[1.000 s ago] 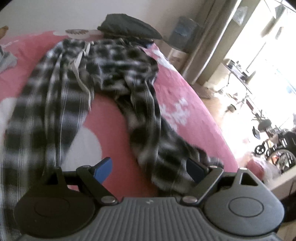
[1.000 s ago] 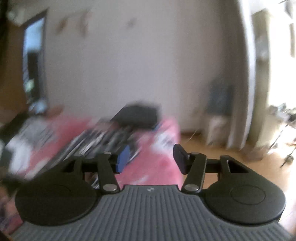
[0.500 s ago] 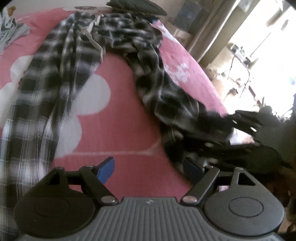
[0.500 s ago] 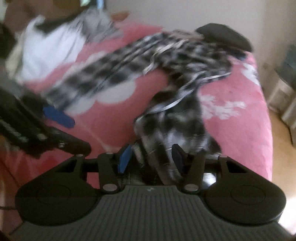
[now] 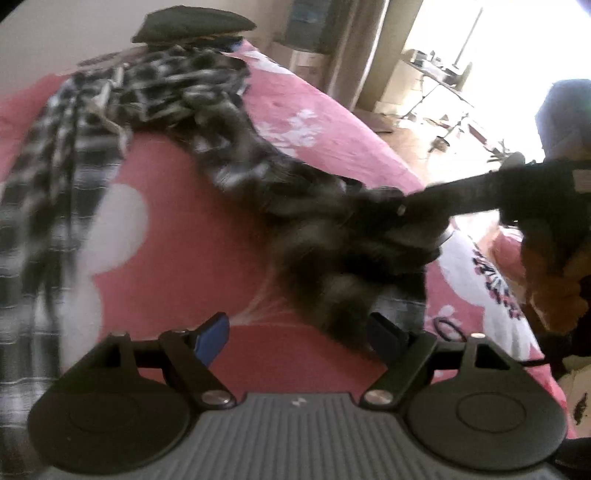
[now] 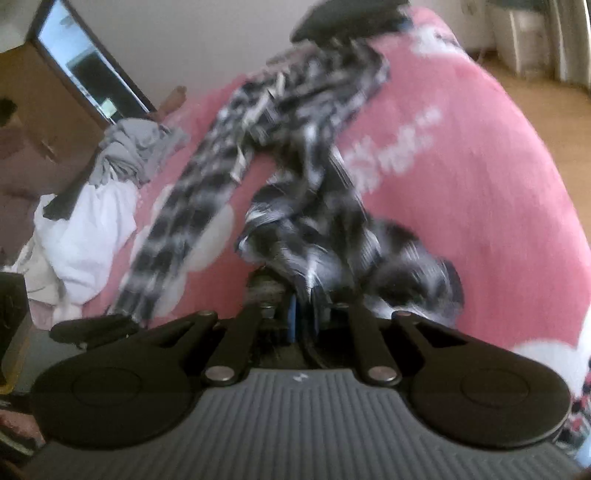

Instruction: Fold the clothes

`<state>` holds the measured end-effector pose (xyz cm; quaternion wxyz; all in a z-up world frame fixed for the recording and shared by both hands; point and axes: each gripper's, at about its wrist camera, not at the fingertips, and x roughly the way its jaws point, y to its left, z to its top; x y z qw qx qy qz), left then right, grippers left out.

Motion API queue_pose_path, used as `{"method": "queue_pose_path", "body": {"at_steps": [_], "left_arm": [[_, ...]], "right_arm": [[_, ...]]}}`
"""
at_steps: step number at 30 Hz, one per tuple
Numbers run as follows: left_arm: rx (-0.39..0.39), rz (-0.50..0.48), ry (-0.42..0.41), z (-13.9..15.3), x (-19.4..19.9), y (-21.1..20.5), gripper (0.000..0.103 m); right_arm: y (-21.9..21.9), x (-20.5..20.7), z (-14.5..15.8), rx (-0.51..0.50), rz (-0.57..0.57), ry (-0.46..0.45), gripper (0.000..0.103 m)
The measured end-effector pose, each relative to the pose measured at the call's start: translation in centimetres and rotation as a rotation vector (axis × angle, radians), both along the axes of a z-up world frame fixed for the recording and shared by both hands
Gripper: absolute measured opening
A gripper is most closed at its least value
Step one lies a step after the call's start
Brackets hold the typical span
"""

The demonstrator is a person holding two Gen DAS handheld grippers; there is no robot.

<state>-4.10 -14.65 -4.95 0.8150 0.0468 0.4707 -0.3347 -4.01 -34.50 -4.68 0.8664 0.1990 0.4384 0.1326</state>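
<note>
**Operator:** Right wrist view first: my right gripper [image 6: 301, 317] has its jaws closing, pinched nearly together with a bunched end of the plaid pants [image 6: 295, 206] between the pads.

**Partner:** And your left?

**Operator:** My left gripper [image 5: 295, 336] stands wide, nothing pressed between its blue pads [image 5: 211, 336]; the crumpled end of the pants lies just past its right finger, blurred. Beyond that the pants sprawl across the pink bedspread [image 5: 192, 206], legs spread apart, waist toward the far end near a dark cushion [image 5: 192, 24].

**Partner:** Anything else on the bed?

**Operator:** Grey and white clothes [image 6: 110, 192] piled at the left edge.
</note>
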Motion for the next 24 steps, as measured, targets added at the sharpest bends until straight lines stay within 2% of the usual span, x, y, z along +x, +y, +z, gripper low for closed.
{"method": "queue_pose_path", "body": {"at_steps": [1, 3, 5, 8, 11, 15, 16, 17, 18, 19, 21, 24], "left_arm": [[-0.011, -0.013, 0.011, -0.2, -0.1, -0.2, 0.083], [-0.008, -0.032, 0.021, -0.7, -0.4, -0.7, 0.083], [0.005, -0.043, 0.021, -1.2, -0.5, -1.2, 0.083], [-0.005, -0.040, 0.008, -1.6, -0.2, -1.7, 0.081], [-0.005, -0.038, -0.009, -1.8, -0.1, -2.0, 0.079], [0.009, -0.039, -0.031, -2.0, -0.1, -2.3, 0.076], [0.016, -0.044, -0.038, -2.1, -0.1, -2.4, 0.076], [0.022, -0.050, -0.047, -2.1, -0.2, -2.5, 0.076], [0.026, -0.055, -0.055, -2.2, -0.3, -2.5, 0.076], [0.028, -0.058, -0.065, -2.2, -0.3, -2.6, 0.076], [0.024, -0.056, -0.077, -2.2, -0.1, -2.6, 0.076], [0.003, -0.031, -0.071, -2.3, 0.8, -2.6, 0.077]], "right_arm": [[0.0, -0.2, -0.1, -0.007, 0.015, 0.007, 0.011], [0.2, -0.7, 0.6, -0.018, 0.037, -0.031, 0.025], [0.6, -1.1, 1.4, -0.045, 0.060, -0.086, 0.033], [2.4, -0.2, 2.4, -0.155, 0.142, -0.170, 0.034], [5.2, 1.5, 2.3, -0.251, 0.270, -0.225, 0.034], [8.8, 3.9, 0.8, -0.356, 0.397, -0.224, 0.033], [8.9, 4.2, 0.4, -0.361, 0.398, -0.216, 0.032], [8.9, 4.6, -0.1, -0.365, 0.398, -0.208, 0.023], [9.0, 5.0, -0.5, -0.369, 0.398, -0.200, 0.003], [9.0, 5.4, -0.8, -0.370, 0.395, -0.194, 0.003], [7.1, 5.2, 0.3, -0.291, 0.303, -0.231, 0.003], [1.9, 4.5, 2.4, -0.120, 0.080, -0.268, 0.003]]}}
